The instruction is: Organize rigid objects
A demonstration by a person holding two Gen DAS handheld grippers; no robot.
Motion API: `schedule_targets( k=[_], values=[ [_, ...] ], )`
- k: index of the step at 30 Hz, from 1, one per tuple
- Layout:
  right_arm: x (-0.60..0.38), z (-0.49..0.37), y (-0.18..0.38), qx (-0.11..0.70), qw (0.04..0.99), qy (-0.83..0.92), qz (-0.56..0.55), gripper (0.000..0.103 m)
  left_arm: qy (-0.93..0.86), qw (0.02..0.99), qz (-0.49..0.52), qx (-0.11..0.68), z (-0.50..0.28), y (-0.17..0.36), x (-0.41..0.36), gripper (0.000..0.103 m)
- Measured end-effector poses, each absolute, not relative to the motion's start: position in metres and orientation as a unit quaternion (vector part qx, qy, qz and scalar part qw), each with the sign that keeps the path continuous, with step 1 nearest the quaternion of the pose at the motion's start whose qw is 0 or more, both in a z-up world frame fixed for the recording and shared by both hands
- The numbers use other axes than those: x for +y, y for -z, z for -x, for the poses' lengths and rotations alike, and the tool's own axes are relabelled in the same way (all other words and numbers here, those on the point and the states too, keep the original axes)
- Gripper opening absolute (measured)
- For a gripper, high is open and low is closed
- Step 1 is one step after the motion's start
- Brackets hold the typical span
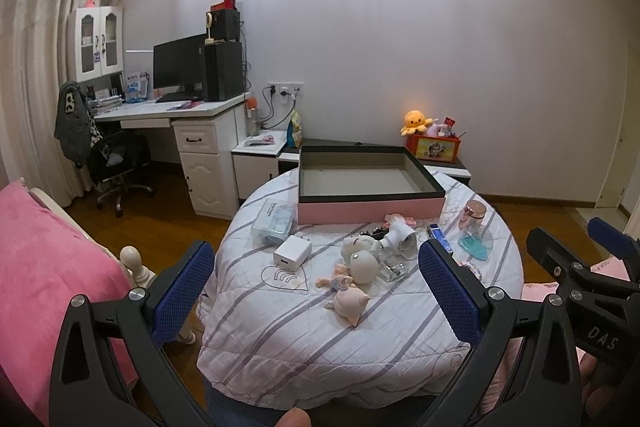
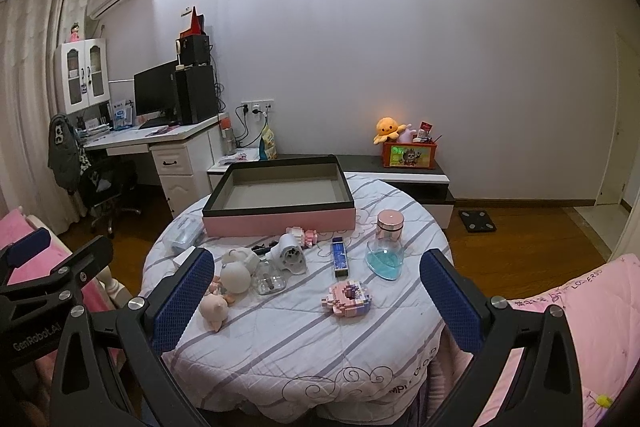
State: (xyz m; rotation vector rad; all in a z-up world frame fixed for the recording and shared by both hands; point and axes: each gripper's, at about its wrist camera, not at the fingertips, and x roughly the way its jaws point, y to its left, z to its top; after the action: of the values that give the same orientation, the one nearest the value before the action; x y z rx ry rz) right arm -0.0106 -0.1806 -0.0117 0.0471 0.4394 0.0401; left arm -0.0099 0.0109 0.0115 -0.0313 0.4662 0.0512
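Observation:
A round table under a striped quilt point(image 1: 304, 331) point(image 2: 304, 343) carries a pink box with a dark rim point(image 1: 370, 183) point(image 2: 280, 201) at its far side, nothing inside. In front lie a white charger block point(image 1: 292, 251), a clear plastic case point(image 1: 273, 221), pale ceramic figurines point(image 1: 360, 259) point(image 2: 236, 275), a white cylindrical gadget point(image 2: 289, 254), a blue stick-shaped item point(image 2: 340, 255), a pink brick model point(image 2: 347, 298) and a glass bottle with blue liquid point(image 2: 386, 247) point(image 1: 476, 227). My left gripper point(image 1: 316, 291) and right gripper point(image 2: 318, 301) both hover open over the near edge, holding nothing.
A pink bed point(image 1: 48, 267) lies at the left, pink bedding point(image 2: 580, 327) at the right. A white desk with monitor point(image 1: 180, 67) and an office chair point(image 1: 116, 163) stand back left. A low cabinet behind the table bears a red toy box point(image 2: 409, 154). Wooden floor surrounds the table.

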Motion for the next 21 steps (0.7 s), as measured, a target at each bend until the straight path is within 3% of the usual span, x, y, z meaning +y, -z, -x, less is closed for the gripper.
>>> schedule_targets(
  k=[21],
  values=[
    [-0.1827,0.0166,0.0053,0.207,0.978,-0.008,-0.026,0.103,-0.022,0.973,0.014,0.229,0.0106,-0.0147,0.0086,0.103]
  ],
)
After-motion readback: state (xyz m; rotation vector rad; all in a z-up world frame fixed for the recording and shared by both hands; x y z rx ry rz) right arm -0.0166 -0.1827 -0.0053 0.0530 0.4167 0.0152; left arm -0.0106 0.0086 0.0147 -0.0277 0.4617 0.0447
